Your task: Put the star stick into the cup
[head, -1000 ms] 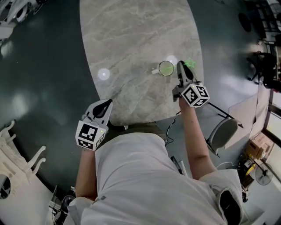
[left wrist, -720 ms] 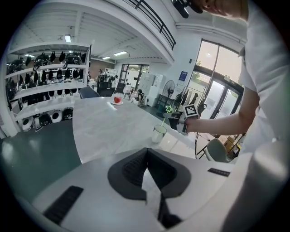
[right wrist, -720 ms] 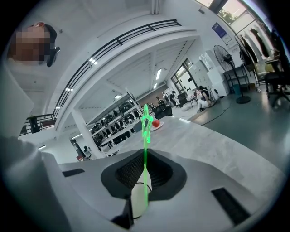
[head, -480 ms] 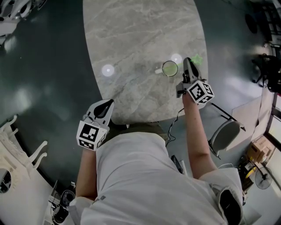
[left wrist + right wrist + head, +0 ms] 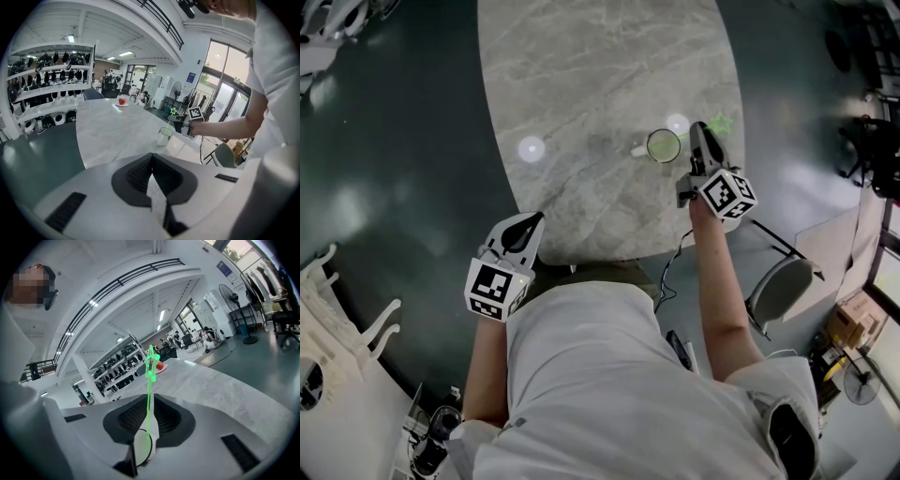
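Observation:
A white cup (image 5: pixel 663 145) stands on the marble table (image 5: pixel 581 75) near its right edge. The green star stick (image 5: pixel 719 123) rises just right of the cup, between the jaws of my right gripper (image 5: pixel 697 128). In the right gripper view the stick (image 5: pixel 149 394) runs up through the gap. Its star (image 5: pixel 152 359) is on top and the cup's rim (image 5: pixel 143 446) shows below. The jaws are opening and the pads stand off the thin stick. My left gripper (image 5: pixel 530 217) hovers at the table's near edge, shut and empty. From its view the cup (image 5: pixel 164 136) and star (image 5: pixel 174 111) are far off.
A red thing on a plate (image 5: pixel 122 101) sits at the table's far end. A round grey chair (image 5: pixel 778 286) stands right of the table, below my right arm. Shelves of helmets (image 5: pixel 42 63) line the far wall. Dark floor surrounds the table.
My right gripper and the star have shifted slightly right of and beyond the cup. The left gripper has stayed where it was.

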A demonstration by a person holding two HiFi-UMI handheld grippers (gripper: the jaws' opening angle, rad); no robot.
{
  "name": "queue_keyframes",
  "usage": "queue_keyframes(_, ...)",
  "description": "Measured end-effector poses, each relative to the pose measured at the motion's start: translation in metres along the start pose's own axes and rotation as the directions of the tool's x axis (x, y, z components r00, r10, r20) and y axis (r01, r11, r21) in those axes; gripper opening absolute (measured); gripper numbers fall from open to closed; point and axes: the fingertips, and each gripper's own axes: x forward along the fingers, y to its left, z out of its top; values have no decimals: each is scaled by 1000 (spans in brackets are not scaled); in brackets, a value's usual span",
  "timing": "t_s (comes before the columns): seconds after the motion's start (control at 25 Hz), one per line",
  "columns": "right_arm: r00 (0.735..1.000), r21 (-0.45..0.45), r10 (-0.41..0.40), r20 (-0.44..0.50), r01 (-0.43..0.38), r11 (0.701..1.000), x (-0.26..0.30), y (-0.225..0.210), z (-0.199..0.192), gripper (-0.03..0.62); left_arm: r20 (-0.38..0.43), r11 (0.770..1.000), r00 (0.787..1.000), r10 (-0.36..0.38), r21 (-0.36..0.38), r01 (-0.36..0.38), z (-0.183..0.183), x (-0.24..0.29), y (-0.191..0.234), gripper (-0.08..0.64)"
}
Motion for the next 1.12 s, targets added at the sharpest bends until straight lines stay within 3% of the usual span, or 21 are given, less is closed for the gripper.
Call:
queue_keyframes(0.24, 1000, 6, -12, -24, 12, 1000, -3, -2, -4, 114, 13, 1000, 1000, -1, 3, 1, 2, 0, 0, 2)
queue_keyframes(0.56, 999, -24, -31, -18, 30, 999, -29, 15, 5, 120, 60, 999, 997, -43, 36, 41, 16, -2, -5, 2)
queue_keyframes(1.12, 999, -150, -14, 37, 19, 988, -101, 103, 18, 46, 174, 981, 974, -143, 155, 116, 52, -29, -8, 2)
